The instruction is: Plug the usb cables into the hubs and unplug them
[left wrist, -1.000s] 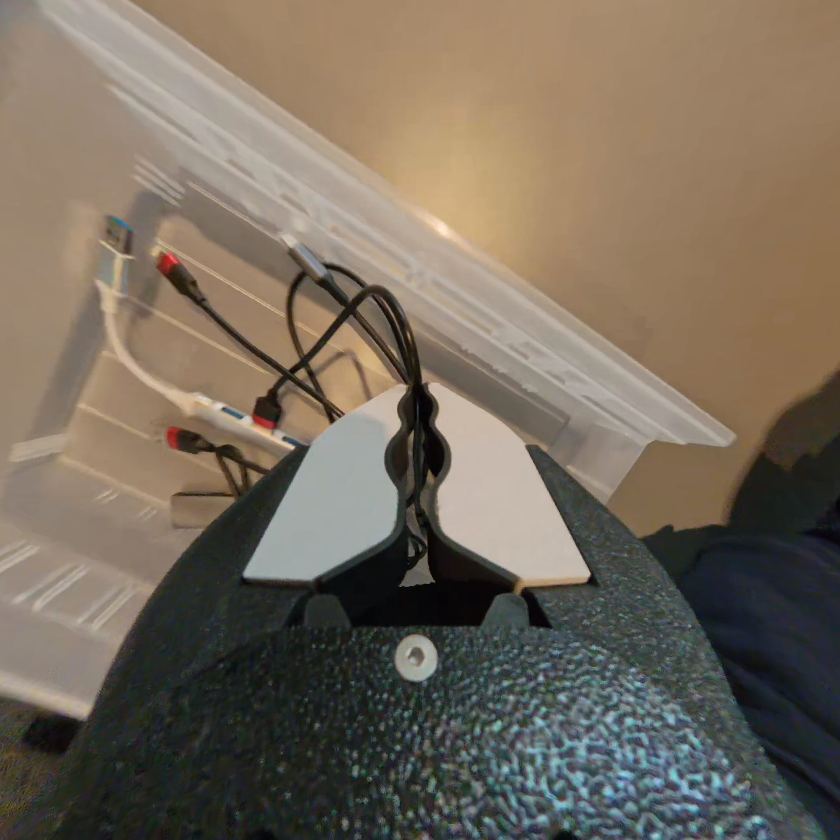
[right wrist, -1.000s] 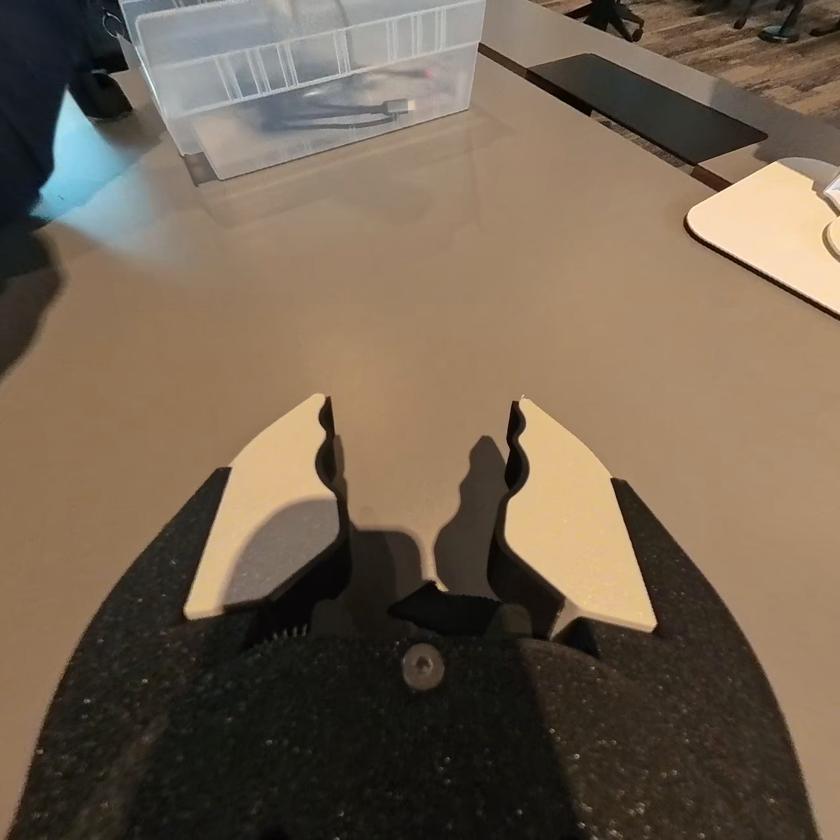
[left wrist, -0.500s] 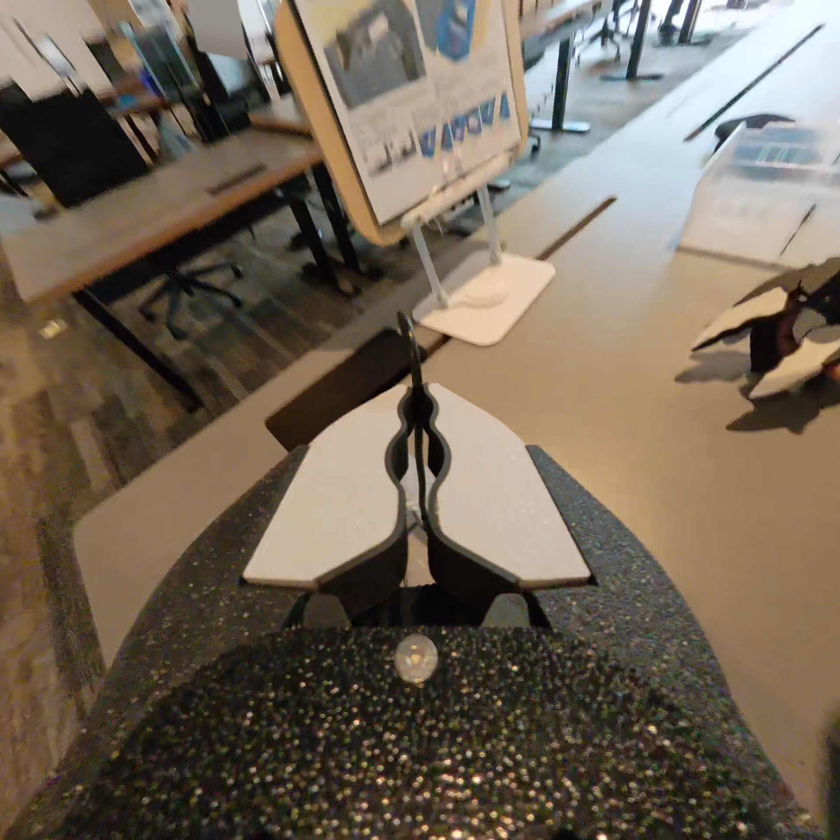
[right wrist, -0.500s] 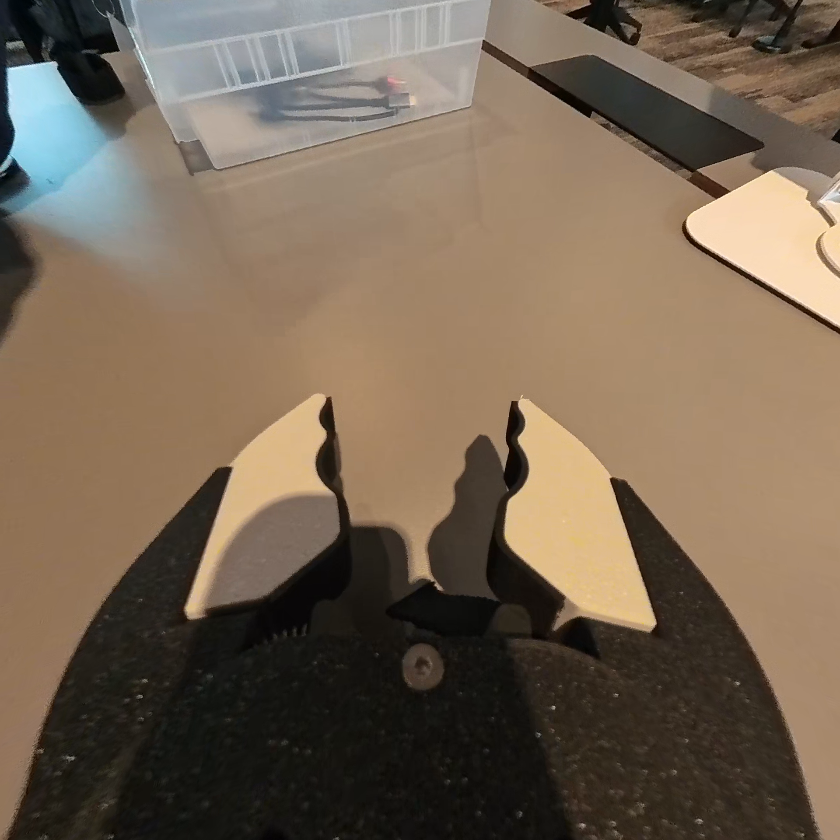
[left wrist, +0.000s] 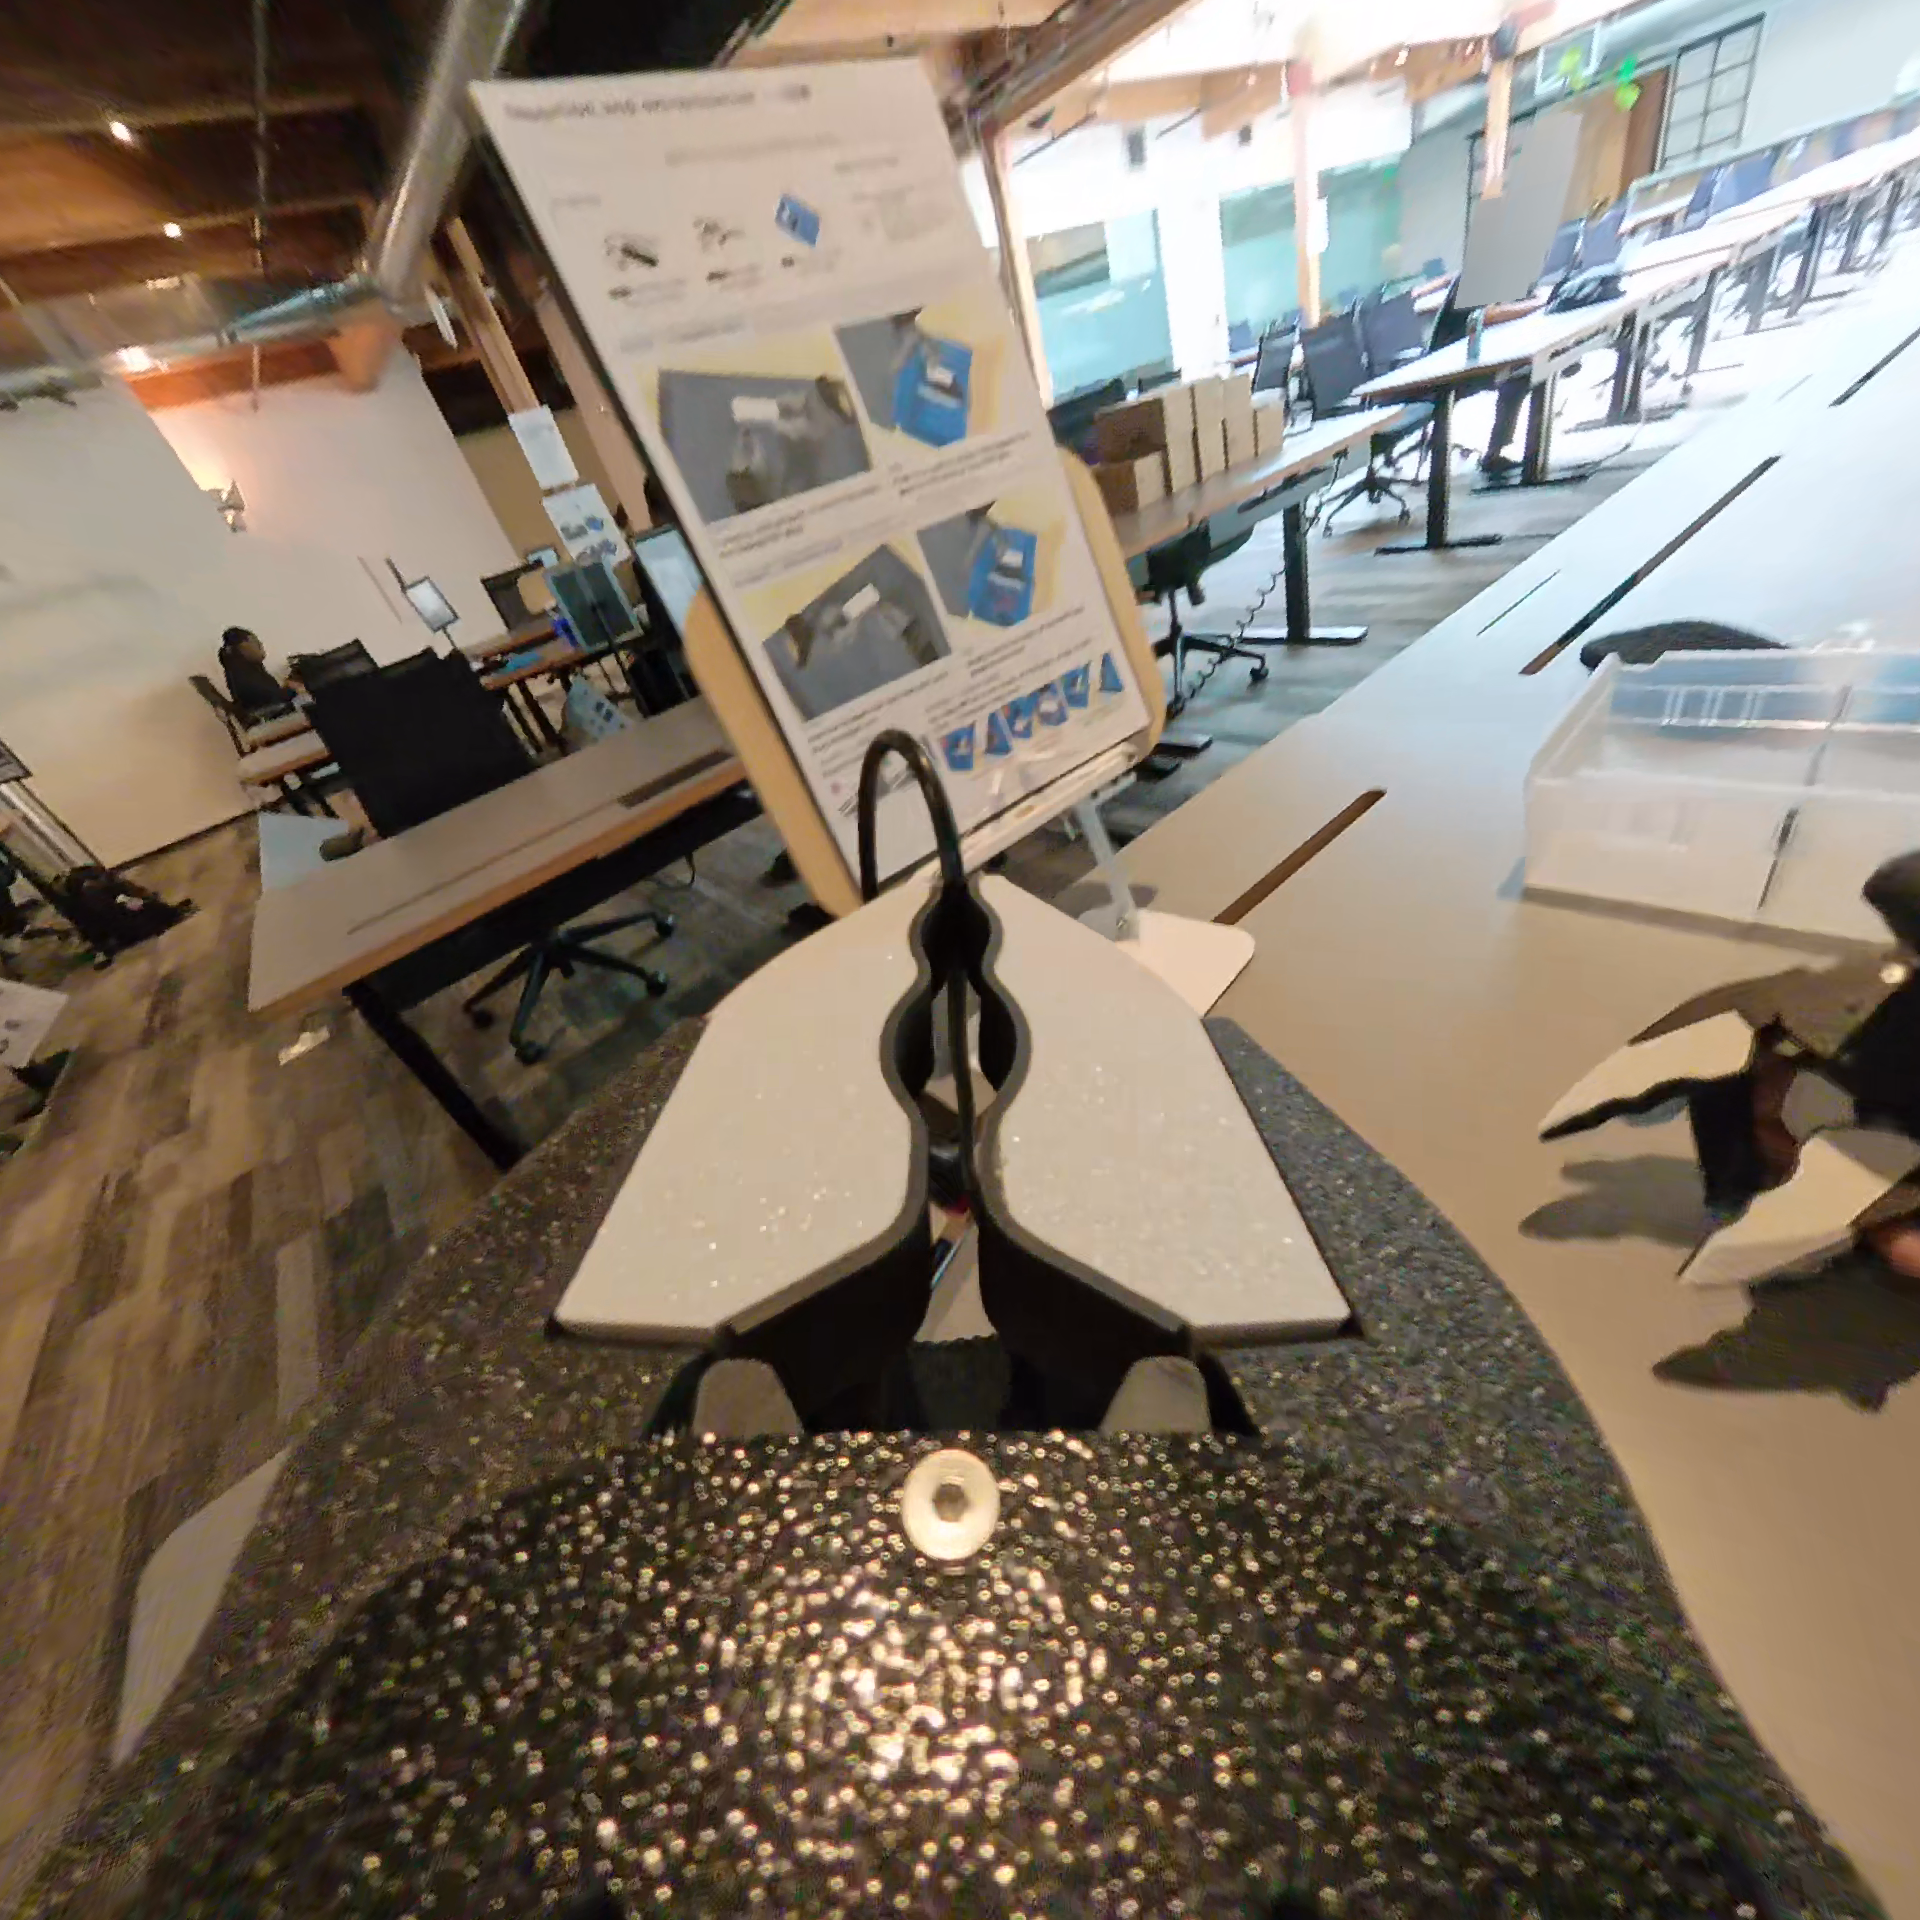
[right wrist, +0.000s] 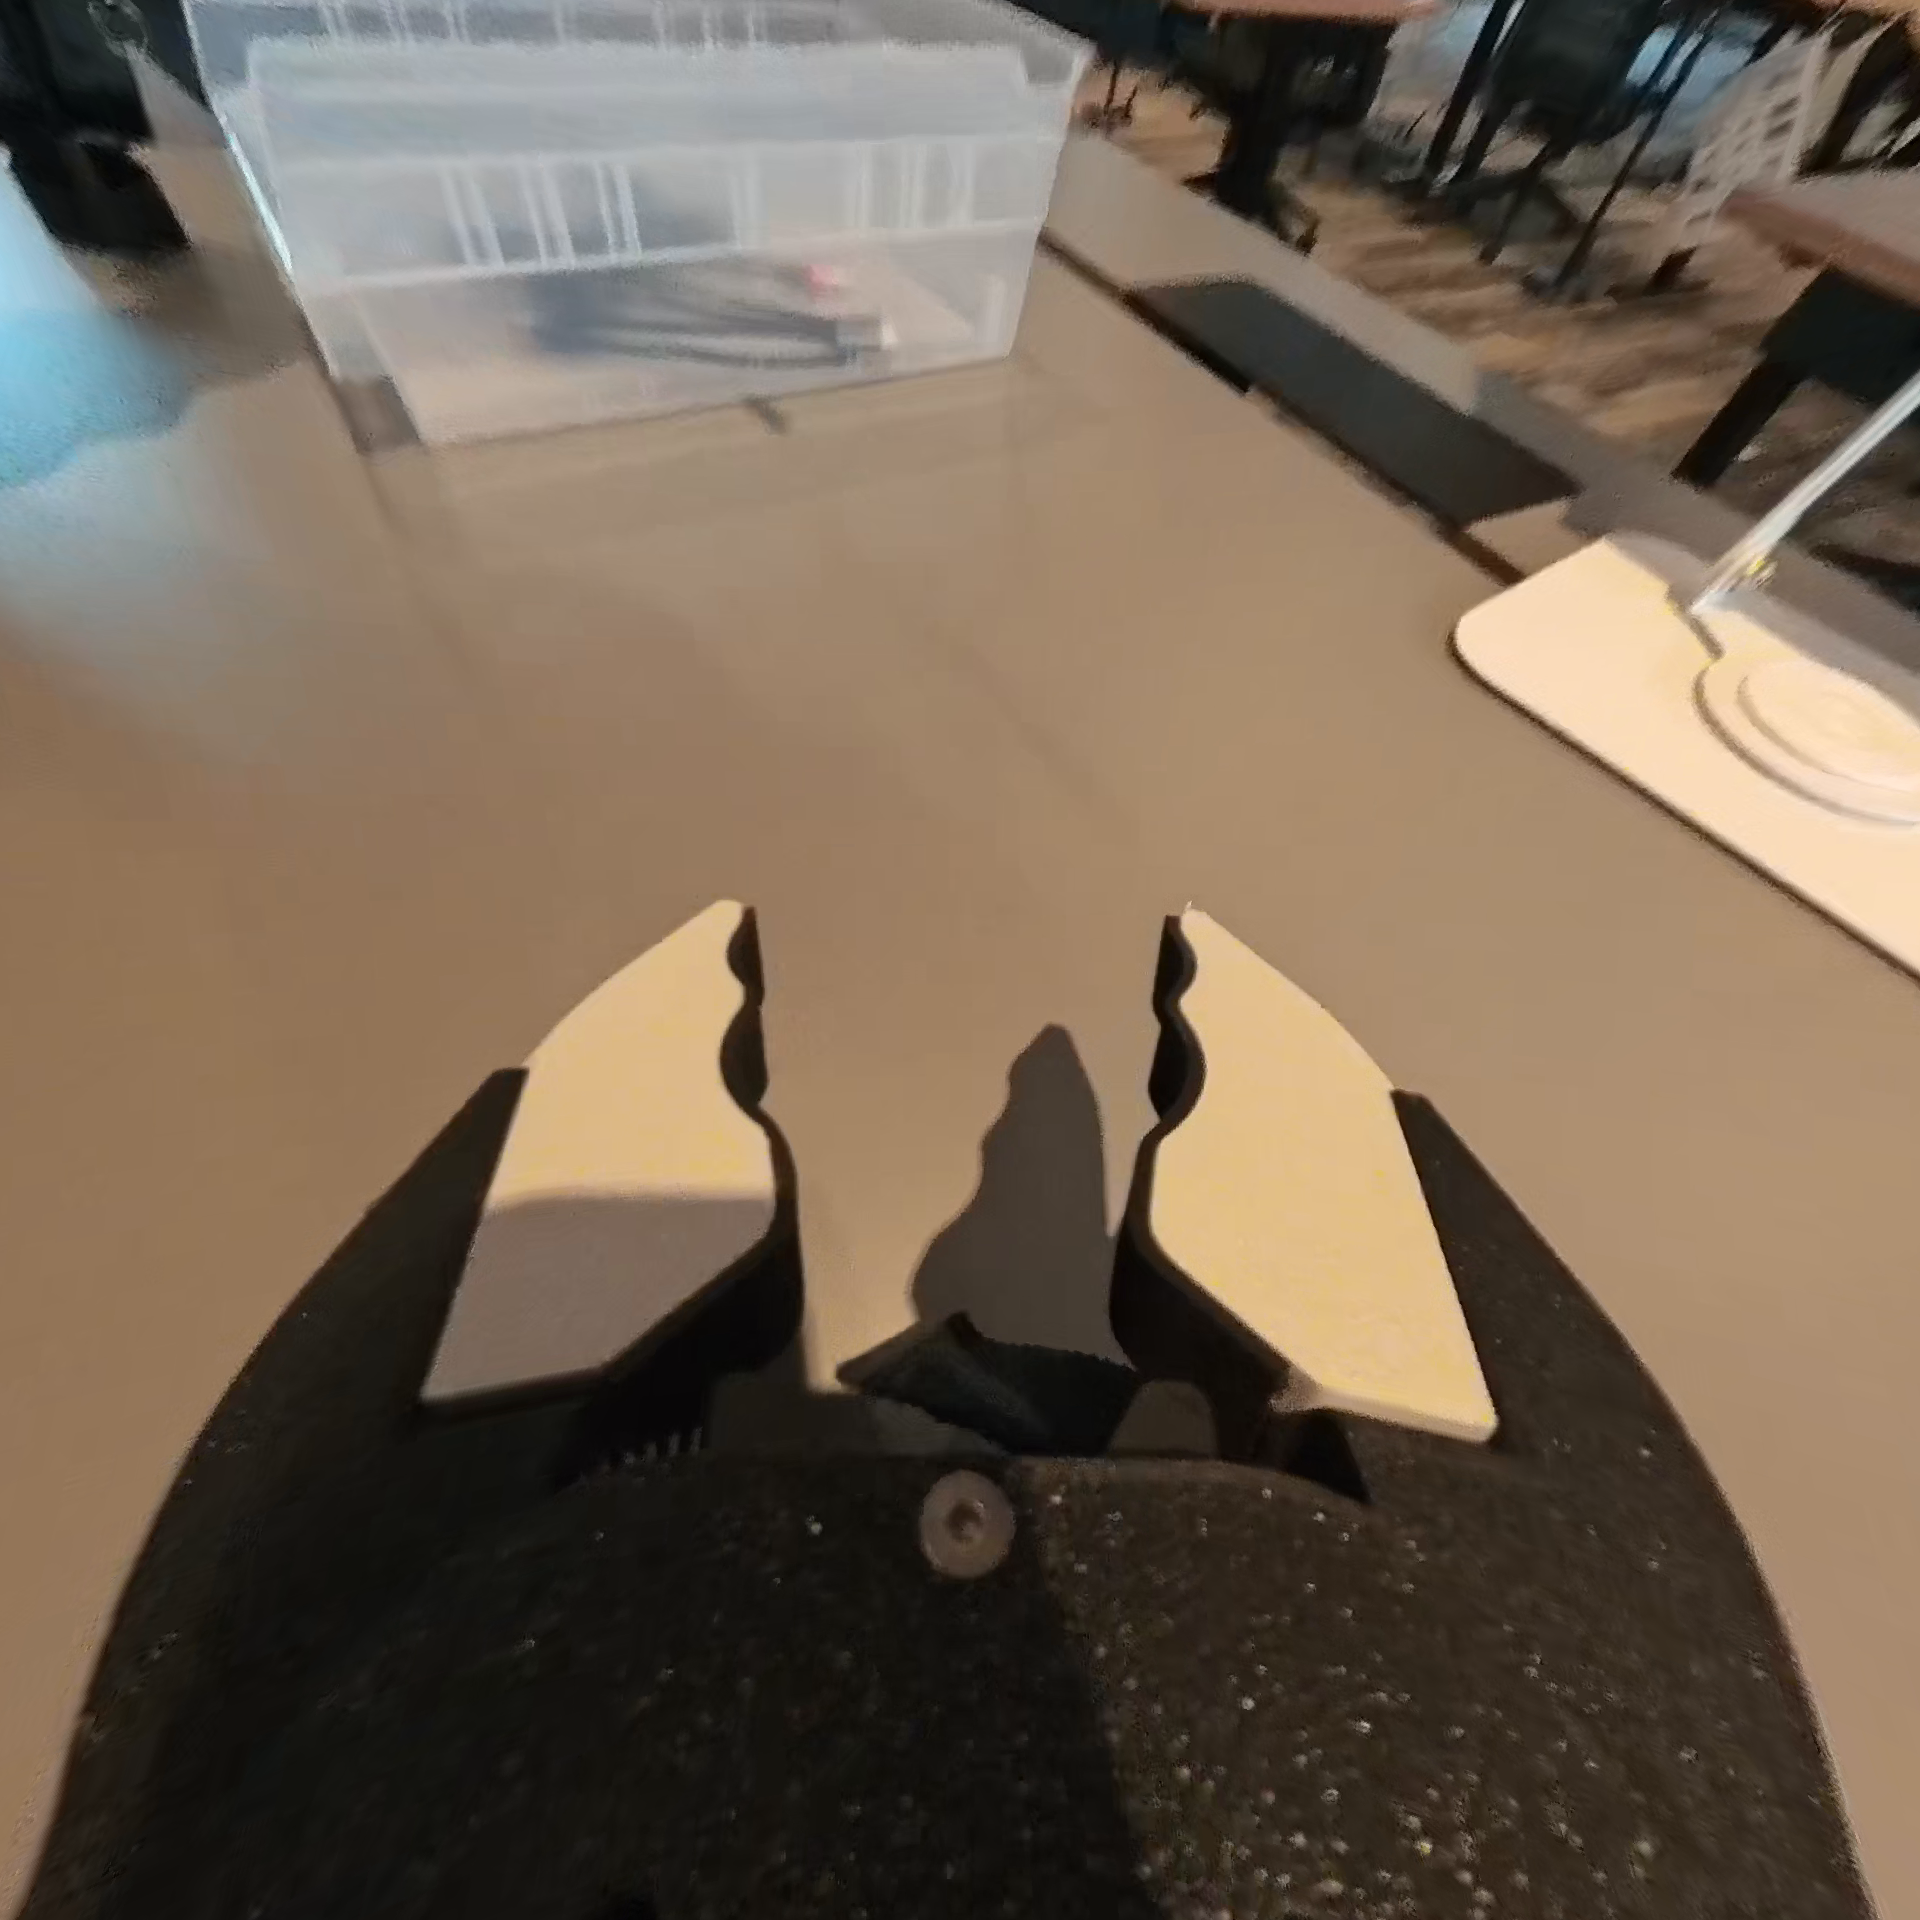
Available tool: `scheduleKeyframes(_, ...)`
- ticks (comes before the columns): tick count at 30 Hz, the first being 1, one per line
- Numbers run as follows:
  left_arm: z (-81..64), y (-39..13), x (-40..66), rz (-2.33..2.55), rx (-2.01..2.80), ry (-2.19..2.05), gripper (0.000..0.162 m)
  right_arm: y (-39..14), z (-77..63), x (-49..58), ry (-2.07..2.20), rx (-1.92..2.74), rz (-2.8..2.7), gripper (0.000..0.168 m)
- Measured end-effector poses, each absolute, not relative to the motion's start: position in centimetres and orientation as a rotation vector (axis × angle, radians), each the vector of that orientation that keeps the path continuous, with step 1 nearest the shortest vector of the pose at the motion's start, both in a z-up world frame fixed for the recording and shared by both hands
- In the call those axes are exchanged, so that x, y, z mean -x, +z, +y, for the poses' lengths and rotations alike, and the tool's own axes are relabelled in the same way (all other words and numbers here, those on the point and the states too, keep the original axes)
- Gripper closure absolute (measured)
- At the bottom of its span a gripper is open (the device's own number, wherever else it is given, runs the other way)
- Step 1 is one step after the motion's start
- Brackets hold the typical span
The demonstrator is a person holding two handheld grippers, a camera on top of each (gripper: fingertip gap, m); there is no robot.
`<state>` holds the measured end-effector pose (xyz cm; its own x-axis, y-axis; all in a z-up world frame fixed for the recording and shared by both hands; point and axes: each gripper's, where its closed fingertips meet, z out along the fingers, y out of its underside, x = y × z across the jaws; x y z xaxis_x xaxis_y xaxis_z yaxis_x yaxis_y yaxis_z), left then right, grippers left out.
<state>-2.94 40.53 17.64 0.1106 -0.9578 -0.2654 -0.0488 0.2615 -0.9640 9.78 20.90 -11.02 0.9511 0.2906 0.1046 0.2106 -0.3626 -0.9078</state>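
My left gripper [left wrist: 954, 906] is shut on a black USB cable [left wrist: 902, 771] that loops up above the fingertips; a bit of red plug shows low between the fingers. It is held in the air near the table's left edge. My right gripper [right wrist: 961, 920] is open and empty, low over the tan table [right wrist: 831, 675]; it also shows in the left wrist view [left wrist: 1766, 1122] at the right. A clear plastic bin [right wrist: 644, 208] at the far end of the table holds more black cables [right wrist: 717, 317]. No hub is visible.
A slanted instruction board [left wrist: 821, 436] on a white base [right wrist: 1704, 717] stands at the table's edge. A second clear bin [left wrist: 1725, 790] sits at the far right in the left view. A black slot panel [right wrist: 1340, 395] lies in the table. Desks and chairs lie beyond.
My left gripper has lifted the black cable out of the clear bin and swung away to face the room. My right gripper stayed open and shifted slightly forward.
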Motion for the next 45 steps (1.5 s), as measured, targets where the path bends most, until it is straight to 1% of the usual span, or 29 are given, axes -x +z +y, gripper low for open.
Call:
scheduleKeyframes(4,36.4,18.0,-0.2,1.267,1.026,-1.047,0.159,-8.1,22.7,-8.0,0.136,1.801,-0.309,0.095)
scheduleKeyframes(7,32.8,17.8,-2.7,1.291,0.970,-1.218,0.159,-4.4,23.7,-7.0,0.211,1.651,-0.297,0.099)
scheduleKeyframes(10,29.4,16.8,-5.0,1.319,0.924,-1.403,0.159,-0.6,24.1,-7.8,0.276,1.494,-0.254,0.103)
scheduleKeyframes(13,26.3,14.7,-7.1,1.365,0.895,-1.573,0.159,1.2,23.3,-10.4,0.358,1.392,-0.135,0.103)
scheduleKeyframes(14,25.4,14.1,-7.7,1.378,0.893,-1.620,0.160,1.3,22.8,-11.4,0.375,1.371,-0.096,0.103)
scheduleKeyframes(19,22.6,10.9,-10.1,1.449,0.909,-1.720,0.160,1.7,20.1,-13.7,0.426,1.275,-0.070,0.118)
scheduleKeyframes(22,22.1,9.6,-11.0,1.464,0.929,-1.722,0.160,1.5,19.1,-13.9,0.409,1.269,-0.113,0.136)
scheduleKeyframes(23,21.9,9.3,-11.1,1.467,0.931,-1.732,0.160,1.3,19.0,-14.0,0.409,1.276,-0.119,0.138)
scheduleKeyframes(29,21.0,8.0,-11.8,1.479,0.943,-1.801,0.159,-0.6,19.6,-14.3,0.465,1.353,-0.081,0.136)
scheduleKeyframes(36,20.0,8.5,-11.4,1.484,0.887,-1.858,0.159,-1.8,20.1,-14.2,0.471,1.377,-0.084,0.136)
scheduleKeyframes(39,19.7,8.3,-11.3,1.489,0.894,-1.883,0.159,-1.0,19.6,-14.0,0.463,1.328,-0.102,0.141)
scheduleKeyframes(43,20.2,7.7,-11.6,1.474,0.924,-1.897,0.159,-0.5,19.2,-14.4,0.411,1.303,-0.114,0.160)
scheduleKeyframes(45,20.9,7.3,-11.8,1.470,0.939,-1.885,0.159,-0.3,19.1,-14.5,0.392,1.305,-0.124,0.161)
